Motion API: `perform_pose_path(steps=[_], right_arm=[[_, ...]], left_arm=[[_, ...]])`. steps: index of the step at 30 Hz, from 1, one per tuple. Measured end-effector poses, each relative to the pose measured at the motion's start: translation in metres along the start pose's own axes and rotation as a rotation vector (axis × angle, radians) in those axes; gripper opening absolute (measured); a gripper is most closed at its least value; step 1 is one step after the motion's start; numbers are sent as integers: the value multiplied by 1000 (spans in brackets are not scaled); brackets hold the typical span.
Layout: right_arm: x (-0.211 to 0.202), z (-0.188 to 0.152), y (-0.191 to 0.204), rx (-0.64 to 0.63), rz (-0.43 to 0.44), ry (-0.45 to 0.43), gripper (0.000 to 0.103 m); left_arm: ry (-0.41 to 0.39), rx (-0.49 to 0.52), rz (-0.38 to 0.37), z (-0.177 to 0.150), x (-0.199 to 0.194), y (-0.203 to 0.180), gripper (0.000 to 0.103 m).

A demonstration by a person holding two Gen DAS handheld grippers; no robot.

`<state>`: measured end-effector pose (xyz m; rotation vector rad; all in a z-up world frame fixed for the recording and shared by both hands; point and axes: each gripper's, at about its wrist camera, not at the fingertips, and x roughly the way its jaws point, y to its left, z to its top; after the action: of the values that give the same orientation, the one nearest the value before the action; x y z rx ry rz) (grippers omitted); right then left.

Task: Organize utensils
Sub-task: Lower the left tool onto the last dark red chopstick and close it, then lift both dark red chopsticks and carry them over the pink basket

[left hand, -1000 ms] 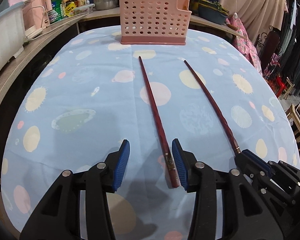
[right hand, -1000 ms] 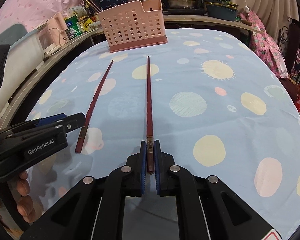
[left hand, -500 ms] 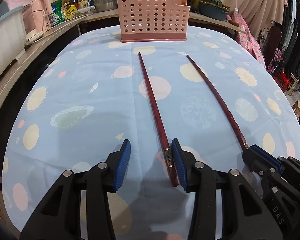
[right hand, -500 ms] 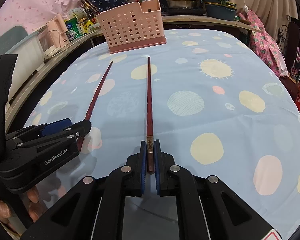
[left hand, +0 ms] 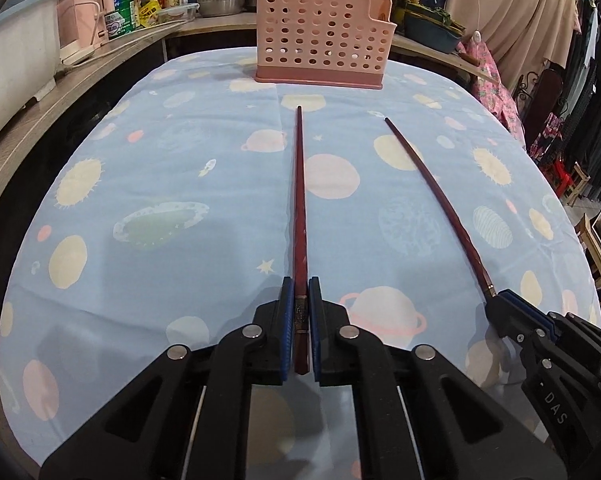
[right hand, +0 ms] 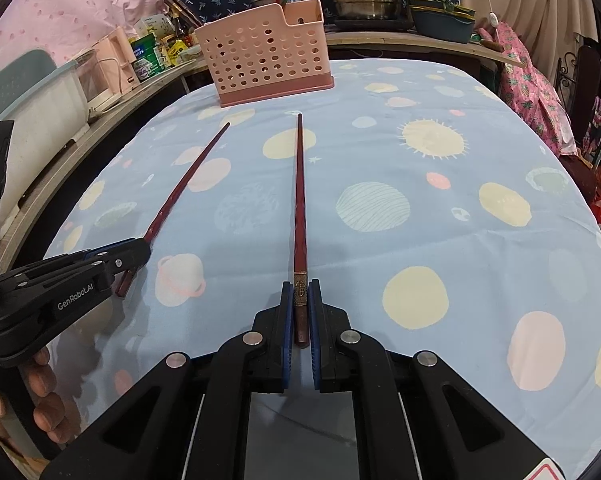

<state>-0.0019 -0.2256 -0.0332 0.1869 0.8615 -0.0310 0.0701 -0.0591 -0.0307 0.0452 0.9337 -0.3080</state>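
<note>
Two dark red chopsticks lie lengthwise on the blue planet-print tablecloth [left hand: 180,160], tips toward a pink perforated utensil basket [left hand: 320,32] at the far end. My left gripper [left hand: 299,284] is closing its jaws, and the blue pads press on the thick end of the left chopstick [left hand: 299,200]. My right gripper [right hand: 300,286] is shut on the thick end of the right chopstick [right hand: 299,200]. In the left wrist view the right chopstick [left hand: 432,184] runs to the right gripper [left hand: 496,300]. In the right wrist view the left chopstick [right hand: 188,184] meets the left gripper [right hand: 140,248].
A wooden counter [left hand: 60,80] curves along the table's left and far side, crowded with bottles, boxes, pots and a white tub [left hand: 12,52]. Clothes hang on the right [left hand: 580,80]. A person's fingers [right hand: 40,400] hold the left gripper's handle.
The left gripper's jaws have shut onto the left chopstick, which now sits straight between the pads. The right gripper has kept its grip and not moved.
</note>
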Motion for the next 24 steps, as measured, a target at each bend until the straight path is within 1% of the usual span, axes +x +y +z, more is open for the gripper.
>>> perform_pose_path(steps=[5,13,19,24], right_arm=[[-1,1,1,3,7,-2,7],[-12,11,7,-8,17,-30,7],[-29,31,5,-1,21,-83,7],[-45,55,1,13,26,-134,7]], left_arm=[[-11,-4,0,2,-8,2,7],[-69,-24,-11,20,-33,10,7],[-127,-37,-7,39,-55,17,7],[-176,-49,-4,60,-71,23,7]])
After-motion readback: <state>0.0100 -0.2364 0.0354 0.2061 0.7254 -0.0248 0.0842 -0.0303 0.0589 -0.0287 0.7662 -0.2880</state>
